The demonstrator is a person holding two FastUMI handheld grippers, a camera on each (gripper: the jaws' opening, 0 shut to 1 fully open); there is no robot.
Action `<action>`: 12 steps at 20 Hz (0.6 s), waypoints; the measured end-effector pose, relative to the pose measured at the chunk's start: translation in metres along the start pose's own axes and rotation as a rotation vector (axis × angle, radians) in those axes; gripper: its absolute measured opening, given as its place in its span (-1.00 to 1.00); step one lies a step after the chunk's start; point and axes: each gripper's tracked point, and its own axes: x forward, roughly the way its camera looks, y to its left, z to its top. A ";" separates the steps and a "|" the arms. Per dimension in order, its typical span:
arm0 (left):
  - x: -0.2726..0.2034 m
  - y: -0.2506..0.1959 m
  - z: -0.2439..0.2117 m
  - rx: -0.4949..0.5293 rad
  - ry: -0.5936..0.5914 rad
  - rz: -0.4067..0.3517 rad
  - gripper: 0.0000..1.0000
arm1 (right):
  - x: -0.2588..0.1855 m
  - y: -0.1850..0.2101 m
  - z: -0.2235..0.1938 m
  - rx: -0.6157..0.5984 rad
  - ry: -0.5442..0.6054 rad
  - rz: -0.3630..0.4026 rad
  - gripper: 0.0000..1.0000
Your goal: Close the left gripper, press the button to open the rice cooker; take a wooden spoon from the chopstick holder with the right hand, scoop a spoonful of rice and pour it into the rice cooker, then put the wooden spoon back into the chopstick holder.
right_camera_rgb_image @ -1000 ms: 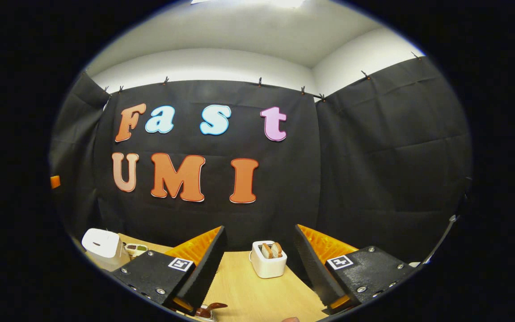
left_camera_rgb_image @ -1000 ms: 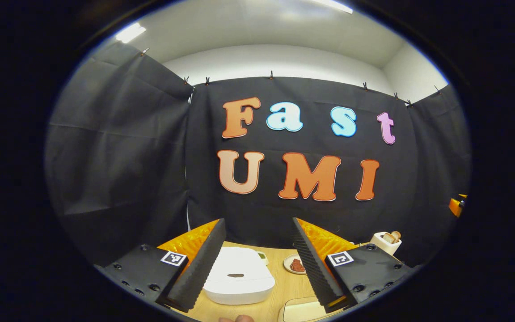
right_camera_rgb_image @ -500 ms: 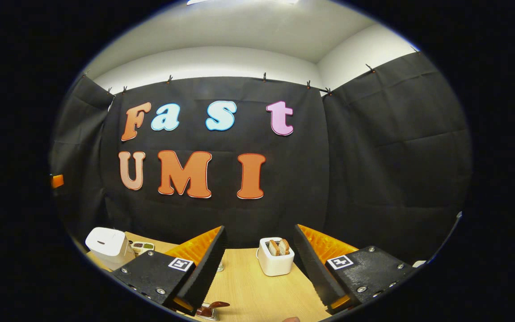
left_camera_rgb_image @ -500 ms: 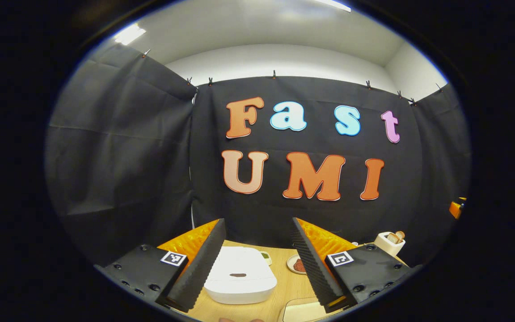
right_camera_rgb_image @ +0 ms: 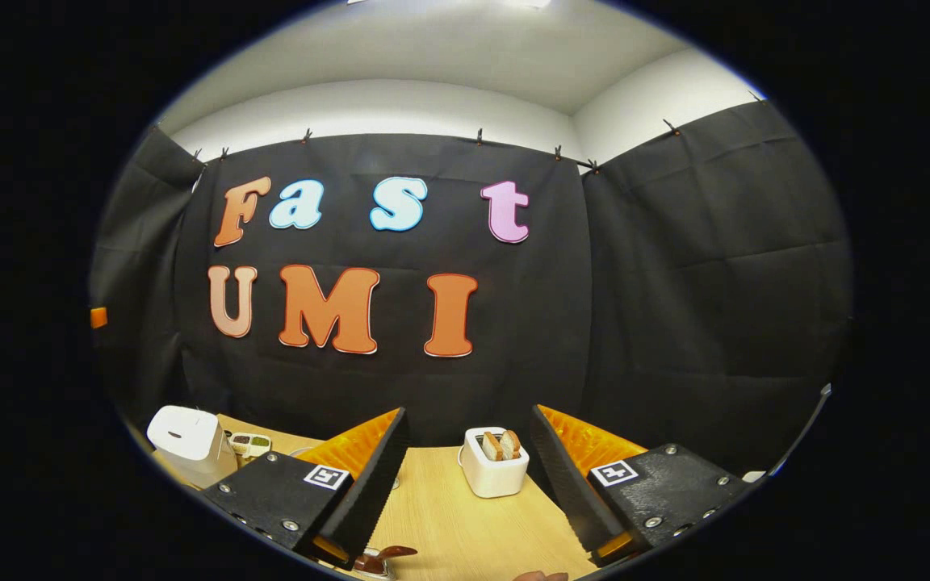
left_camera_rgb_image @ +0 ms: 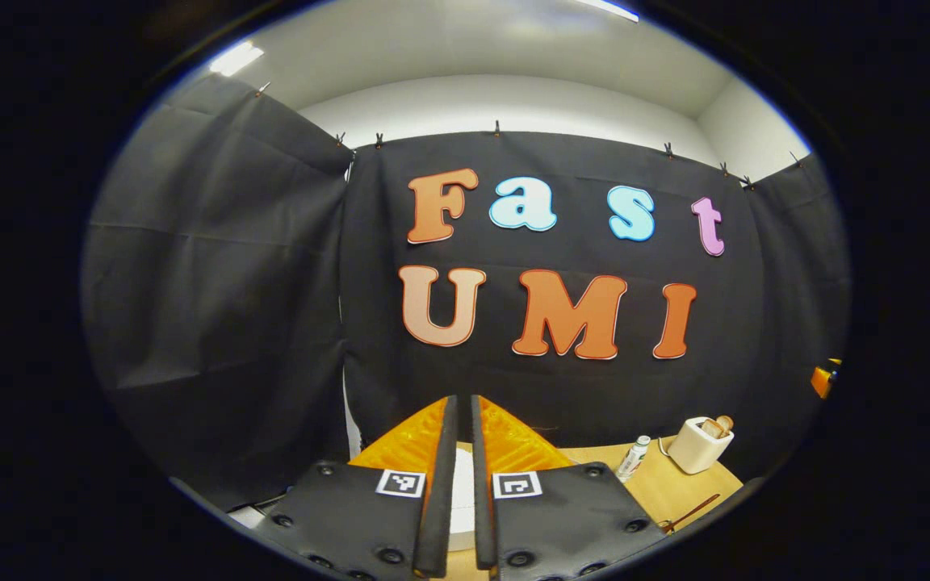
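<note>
With its fingers together, the left gripper (left_camera_rgb_image: 458, 484) points straight at the white rice cooker (left_camera_rgb_image: 462, 504) low centre, while the right gripper (right_camera_rgb_image: 465, 484) hangs apart.

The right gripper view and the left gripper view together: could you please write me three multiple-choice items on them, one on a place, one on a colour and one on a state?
1. In the right gripper view, where does the chopstick holder stand?
A. between the right gripper's fingers, farther off on the table
B. on top of the rice cooker
C. on the floor

2. What colour is the rice cooker?
A. red
B. white
C. green

3. How do the left gripper's fingers stand?
A. wide apart
B. clamped on a spoon
C. nearly together, with nothing between them

Answers: 1 A, it shows on the wood in the gap between the fingers; 2 B, its body is plain white; 3 C, only a thin slit parts them.
</note>
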 end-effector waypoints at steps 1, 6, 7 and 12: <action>0.000 0.004 0.000 0.008 0.005 0.012 -0.67 | 0.002 0.003 0.000 -0.003 0.002 0.003 0.86; 0.007 0.004 -0.021 0.012 0.093 -0.023 -0.92 | 0.000 0.015 -0.003 -0.006 0.004 0.026 0.86; 0.011 0.005 -0.024 0.004 0.106 -0.034 -0.91 | 0.001 0.018 -0.003 -0.009 0.006 0.030 0.87; 0.037 0.015 -0.052 0.016 0.172 -0.043 -0.92 | 0.002 0.023 -0.005 -0.032 0.014 0.029 0.77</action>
